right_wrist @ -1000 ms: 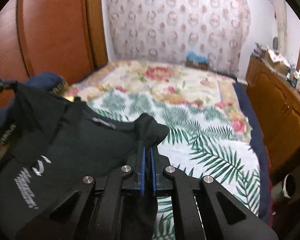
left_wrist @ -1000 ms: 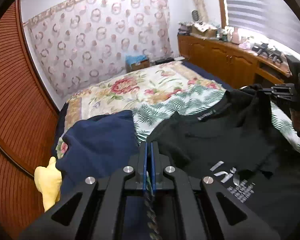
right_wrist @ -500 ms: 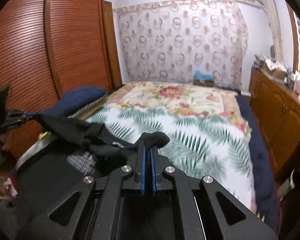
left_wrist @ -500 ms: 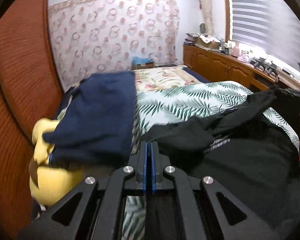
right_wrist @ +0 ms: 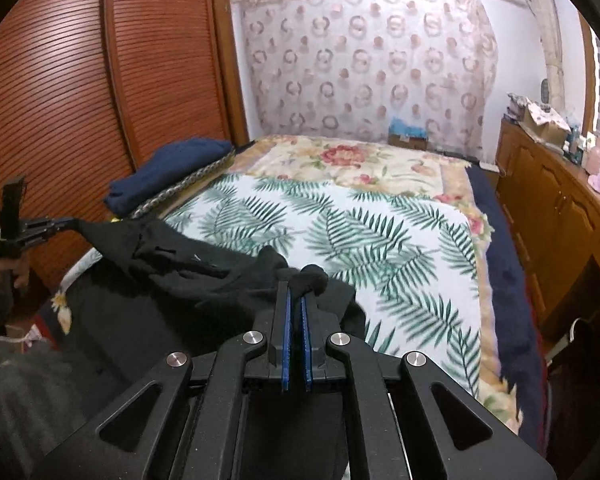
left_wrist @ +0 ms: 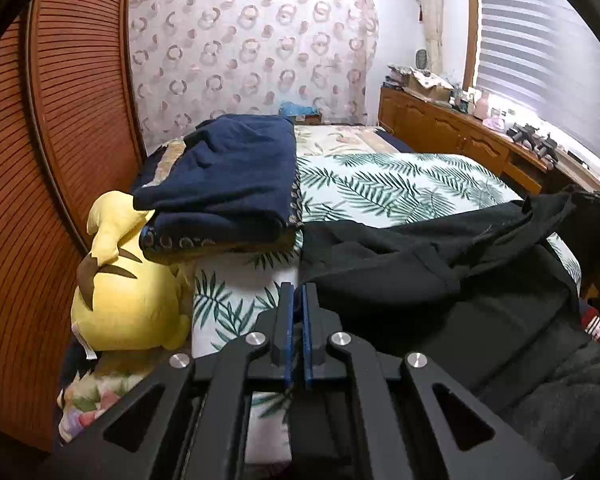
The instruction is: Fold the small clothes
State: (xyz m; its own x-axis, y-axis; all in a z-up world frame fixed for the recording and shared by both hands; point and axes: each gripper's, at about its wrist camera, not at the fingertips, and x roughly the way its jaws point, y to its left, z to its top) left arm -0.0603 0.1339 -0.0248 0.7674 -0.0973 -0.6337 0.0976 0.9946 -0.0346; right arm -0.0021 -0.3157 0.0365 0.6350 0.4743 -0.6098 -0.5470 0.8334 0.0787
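A black garment (left_wrist: pixel 440 280) hangs stretched between my two grippers over the near edge of the bed. In the left wrist view my left gripper (left_wrist: pixel 297 292) has its blue pads almost together, and its jaws are opening. The right wrist view shows that gripper (right_wrist: pixel 74 222) at far left with a corner of the black garment (right_wrist: pixel 172 264) still caught in its tip. My right gripper (right_wrist: pixel 296 280) is shut on a bunched corner of the cloth, which bulges past its fingertips. It shows at the right edge (left_wrist: pixel 592 196) of the left wrist view.
A folded navy garment (left_wrist: pixel 228 184) lies at the bed's left side, over a yellow plush toy (left_wrist: pixel 128 292). A fern-print blanket (right_wrist: pixel 340 232) covers the bed. Louvred wardrobe doors (right_wrist: pixel 60 100) stand left, a wooden sideboard (right_wrist: pixel 548 208) right. A hand (right_wrist: pixel 16 270) holds the left gripper.
Both grippers have drawn back toward the near edge of the bed with the black garment, pulling it out between them. The yellow plush and navy pile now loom larger at left.
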